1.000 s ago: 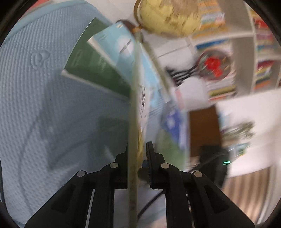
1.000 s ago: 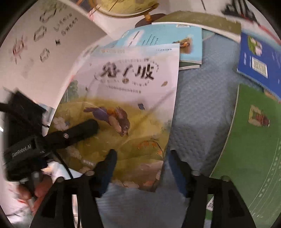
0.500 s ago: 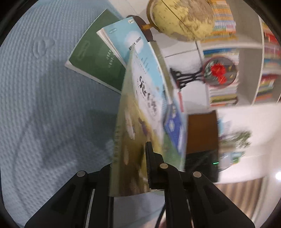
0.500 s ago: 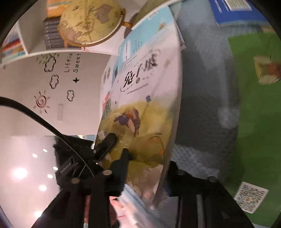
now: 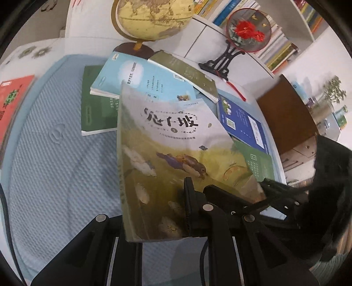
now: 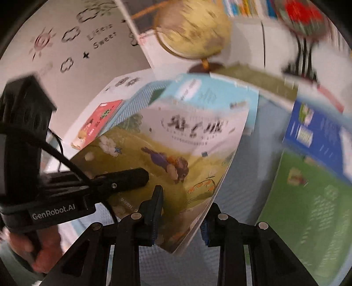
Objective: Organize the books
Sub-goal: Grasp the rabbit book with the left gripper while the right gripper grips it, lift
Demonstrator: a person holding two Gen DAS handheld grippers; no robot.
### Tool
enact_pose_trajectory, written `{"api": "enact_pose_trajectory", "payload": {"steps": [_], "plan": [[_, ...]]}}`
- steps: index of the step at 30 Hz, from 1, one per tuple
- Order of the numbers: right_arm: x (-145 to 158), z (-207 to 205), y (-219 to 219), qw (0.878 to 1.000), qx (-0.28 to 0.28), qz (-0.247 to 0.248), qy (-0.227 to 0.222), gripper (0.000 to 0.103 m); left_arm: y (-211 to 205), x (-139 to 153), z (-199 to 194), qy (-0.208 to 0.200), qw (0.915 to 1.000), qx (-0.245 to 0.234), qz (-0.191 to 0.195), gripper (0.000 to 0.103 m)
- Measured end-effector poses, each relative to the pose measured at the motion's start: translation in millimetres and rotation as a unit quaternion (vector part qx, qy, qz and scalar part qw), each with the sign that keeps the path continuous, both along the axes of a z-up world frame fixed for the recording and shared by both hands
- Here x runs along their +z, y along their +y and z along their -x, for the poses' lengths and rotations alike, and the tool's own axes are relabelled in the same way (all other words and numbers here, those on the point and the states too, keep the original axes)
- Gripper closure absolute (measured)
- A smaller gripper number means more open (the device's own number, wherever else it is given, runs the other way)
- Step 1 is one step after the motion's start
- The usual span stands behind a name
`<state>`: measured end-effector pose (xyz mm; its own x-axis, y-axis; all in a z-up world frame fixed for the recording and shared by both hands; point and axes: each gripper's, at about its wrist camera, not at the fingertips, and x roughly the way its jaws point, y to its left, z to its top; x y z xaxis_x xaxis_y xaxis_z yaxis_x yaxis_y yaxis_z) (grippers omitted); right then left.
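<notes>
A picture book with a white title band and a rabbit on a yellow-green meadow hangs tilted above the pale blue mat. My left gripper is shut on its lower edge. One finger lies on the cover, the other is hidden beneath, and the jaws are easing open slightly. My right gripper is shut on the same book at its lower right corner. That gripper also shows in the left wrist view. A hand holds the left gripper.
Loose books lie on the mat: a green one, a light blue one, an olive one, a dark blue one, and a red one at the left edge. Behind them stand a globe, a round fan ornament and bookshelves.
The book turned from edge-on to cover-up in the left gripper. The right gripper went from open beside it to shut on its corner. Both grippers rose.
</notes>
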<state>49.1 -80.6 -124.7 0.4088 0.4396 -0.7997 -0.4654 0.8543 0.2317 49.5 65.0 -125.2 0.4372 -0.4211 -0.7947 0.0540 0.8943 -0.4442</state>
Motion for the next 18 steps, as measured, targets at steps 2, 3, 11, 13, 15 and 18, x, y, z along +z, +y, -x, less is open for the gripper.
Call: {"api": "enact_pose_trajectory", "payload": {"steps": [2, 3, 11, 13, 15, 18], "plan": [[8, 9, 15, 0.999, 0.004, 0.023, -0.027, 0.075, 8, 6, 4, -0.003, 1.0000, -0.005, 0.004, 0.090], [11, 13, 19, 0.999, 0.005, 0.028, -0.034, 0.075, 12, 9, 5, -0.005, 1.0000, -0.007, 0.005, 0.089], [41, 10, 89, 0.998, 0.021, 0.008, -0.061, 0.075, 86, 38, 20, -0.039, 0.9988, 0.023, 0.020, 0.089], [46, 7, 114, 0.997, 0.030, -0.003, -0.064, 0.075, 116, 43, 22, -0.047, 0.9979, 0.040, 0.018, 0.089], [50, 5, 144, 0.997, 0.042, -0.012, -0.067, 0.075, 141, 46, 25, -0.053, 0.9971, 0.053, 0.010, 0.089], [53, 3, 191, 0.995, 0.059, -0.010, -0.080, 0.075, 182, 48, 28, -0.057, 0.9953, 0.079, -0.002, 0.088]]}}
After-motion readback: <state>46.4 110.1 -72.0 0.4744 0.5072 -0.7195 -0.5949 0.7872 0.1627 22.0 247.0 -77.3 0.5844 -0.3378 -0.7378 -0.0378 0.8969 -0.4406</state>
